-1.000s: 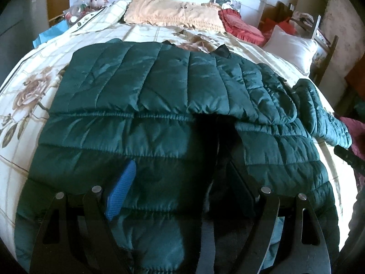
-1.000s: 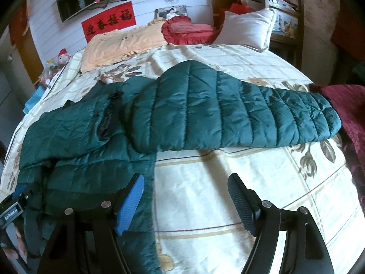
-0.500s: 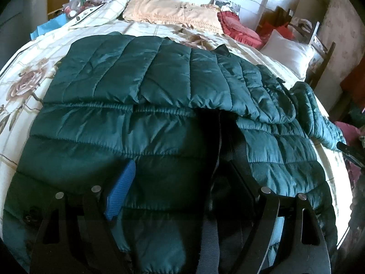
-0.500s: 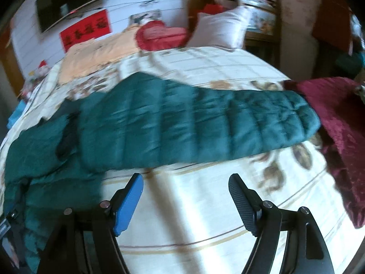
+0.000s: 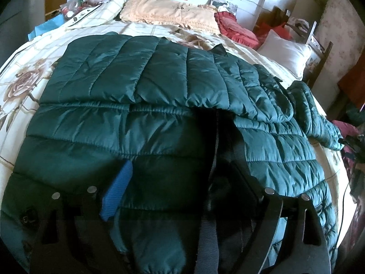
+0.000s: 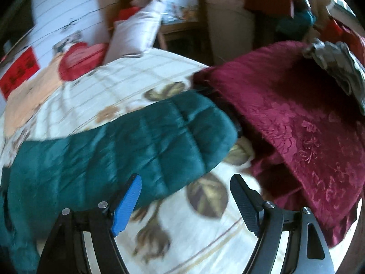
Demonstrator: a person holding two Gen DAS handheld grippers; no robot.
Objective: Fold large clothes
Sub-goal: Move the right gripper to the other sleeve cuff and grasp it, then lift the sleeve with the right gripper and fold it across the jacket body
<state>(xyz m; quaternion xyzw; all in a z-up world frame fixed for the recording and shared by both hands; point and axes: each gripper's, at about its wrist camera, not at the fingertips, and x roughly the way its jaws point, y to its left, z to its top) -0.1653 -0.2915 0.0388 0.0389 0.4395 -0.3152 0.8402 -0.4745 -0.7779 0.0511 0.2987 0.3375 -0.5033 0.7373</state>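
Observation:
A dark green quilted jacket point(image 5: 148, 86) lies spread on the bed, with one layer folded across its chest. My left gripper point(image 5: 180, 166) sits low over the jacket's hem with its jaws opening. Fabric lies between the blue pad point(image 5: 116, 194) and the dark pad, and neither pinches it. The jacket's other sleeve point(image 5: 314, 114) trails off to the right. In the right wrist view that sleeve point(image 6: 127, 146) stretches across the sheet. My right gripper point(image 6: 186, 178) is open and holds nothing, just in front of the sleeve's cuff end.
The floral bedsheet point(image 6: 205, 228) is bare below the sleeve. A maroon cloth point(image 6: 296, 125) is heaped at the bed's right edge, touching the cuff. A white pillow point(image 6: 136, 29), a red cushion point(image 6: 79, 57) and a peach pillow point(image 5: 168, 13) lie at the head end.
My right gripper has swept right along the sleeve to its cuff, rolling as it went, and the maroon cloth now fills its right side. The left gripper has stayed over the hem.

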